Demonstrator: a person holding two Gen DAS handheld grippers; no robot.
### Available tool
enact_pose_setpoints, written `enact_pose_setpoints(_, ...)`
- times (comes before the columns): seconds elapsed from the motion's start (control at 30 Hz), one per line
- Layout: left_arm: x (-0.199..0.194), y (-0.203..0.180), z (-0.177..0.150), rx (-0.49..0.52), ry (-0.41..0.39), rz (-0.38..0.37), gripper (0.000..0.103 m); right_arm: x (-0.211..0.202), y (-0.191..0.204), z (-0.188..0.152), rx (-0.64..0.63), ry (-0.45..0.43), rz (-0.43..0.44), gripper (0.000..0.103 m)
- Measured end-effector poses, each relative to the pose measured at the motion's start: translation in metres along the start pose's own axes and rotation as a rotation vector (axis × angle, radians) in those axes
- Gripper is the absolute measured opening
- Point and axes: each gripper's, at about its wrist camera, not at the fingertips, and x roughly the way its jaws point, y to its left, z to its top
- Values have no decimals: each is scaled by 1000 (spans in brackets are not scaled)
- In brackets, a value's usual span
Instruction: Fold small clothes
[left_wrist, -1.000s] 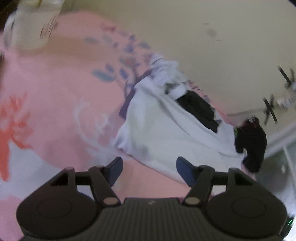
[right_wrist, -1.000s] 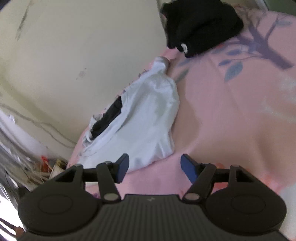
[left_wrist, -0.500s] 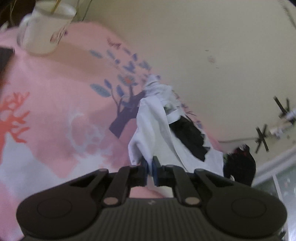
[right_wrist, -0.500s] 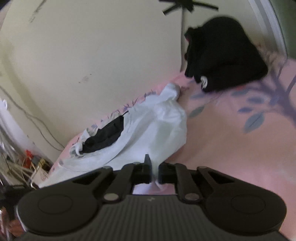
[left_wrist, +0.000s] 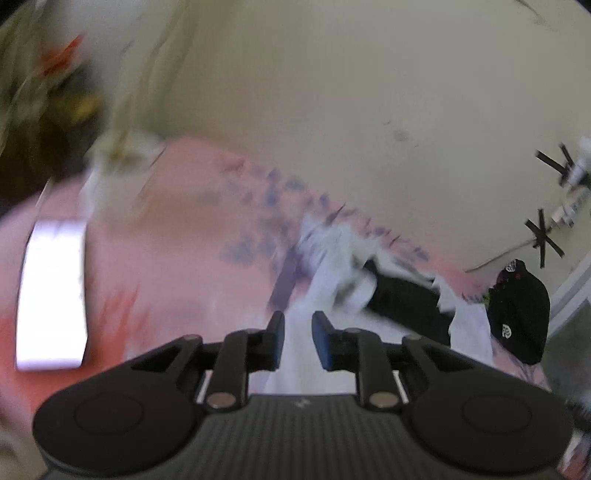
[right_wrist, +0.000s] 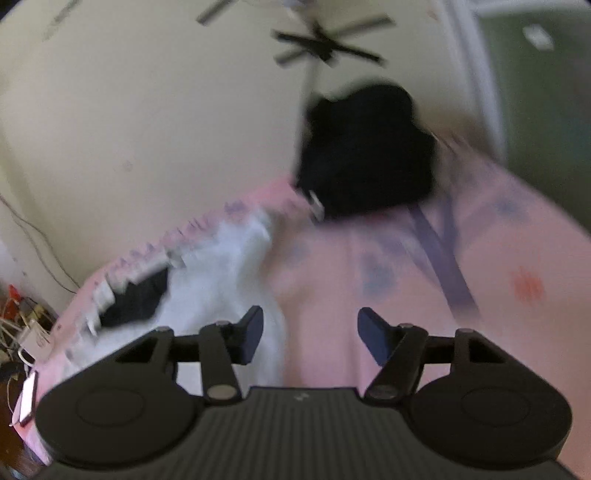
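A white garment with a black patch lies on the pink printed sheet, near the wall. My left gripper hovers over its near white edge with the jaws a little apart; the cloth passes under them and I see no grip. In the right wrist view the same white garment lies to the left. My right gripper is open and empty, its left finger over the garment's right edge. Both views are blurred by motion.
A black garment pile sits at the sheet's far end by the wall, also seen in the left wrist view. A white mug and a bright flat object lie on the left. Cables and clutter lie beyond the bed's edge.
Both grippers were shut on the white garment's edge half a second ago. Now both have opened, the right one wide, and both have swung as the views blur.
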Motion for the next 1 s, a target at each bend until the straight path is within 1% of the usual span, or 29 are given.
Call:
enact_pose_setpoints(0.03,11,-12,14,55,-10,-4,18,11,10,14,-44,-7,16,63)
enact_pose_setpoints(0.07,26,-26,30,113,-19,-6,21,24,23,28,-93,-8,38,63)
enact_pose_setpoints(0.1,43,-40,43,165,-18,-16,30,41,35,42,-145,0,70,63)
enact_pose_setpoints(0.13,63,-53,55,201,-5,-39,35,59,47,54,-189,11,97,64)
enact_pose_setpoints(0.17,88,-64,68,215,23,-71,41,78,58,64,-221,27,116,65)
enact_pose_setpoints(0.2,112,-74,79,218,60,-91,41,102,69,75,-253,56,139,65)
enact_pose_setpoints(0.27,170,-96,97,237,160,-117,41,150,86,93,-279,112,157,66)
enact_pose_setpoints(0.3,196,-106,101,247,199,-110,42,174,93,100,-280,141,163,67)
enact_pose_setpoints(0.37,250,-124,105,279,264,-62,44,220,106,113,-292,188,175,72)
enact_pose_setpoints(0.43,294,-138,105,312,313,-17,45,258,115,119,-325,219,169,74)
enact_pose_setpoints(0.47,309,-141,105,319,325,0,46,276,119,121,-339,231,162,74)
enact_pose_setpoints(0.53,337,-147,105,322,351,6,48,307,121,124,-364,259,159,75)
enact_pose_setpoints(0.57,347,-149,104,327,359,11,48,321,121,124,-377,275,158,76)
enact_pose_setpoints(0.6,356,-152,102,339,366,22,46,332,120,123,-389,293,155,76)
enact_pose_setpoints(0.63,361,-154,99,351,373,28,43,342,119,121,-401,312,153,73)
enact_pose_setpoints(0.67,365,-156,96,371,362,41,28,347,116,119,-415,332,162,67)
enact_pose_setpoints(0.7,367,-159,96,399,342,58,15,352,114,114,-441,355,172,35)
enact_pose_setpoints(0.73,366,-159,95,415,339,60,14,356,115,110,-464,370,172,12)
enact_pose_setpoints(0.77,362,-159,94,417,336,55,10,354,115,108,-472,354,178,8)
enact_pose_setpoints(0.8,358,-159,94,416,333,51,9,349,119,107,-482,343,179,1)
enact_pose_setpoints(0.83,354,-160,96,414,322,45,9,341,122,107,-492,319,176,1)
enact_pose_setpoints(0.93,318,-163,106,413,264,22,9,305,133,111,-507,225,180,1)
enact_pose_setpoints(1.0,280,-165,107,420,218,-12,9,267,140,112,-516,171,193,1)
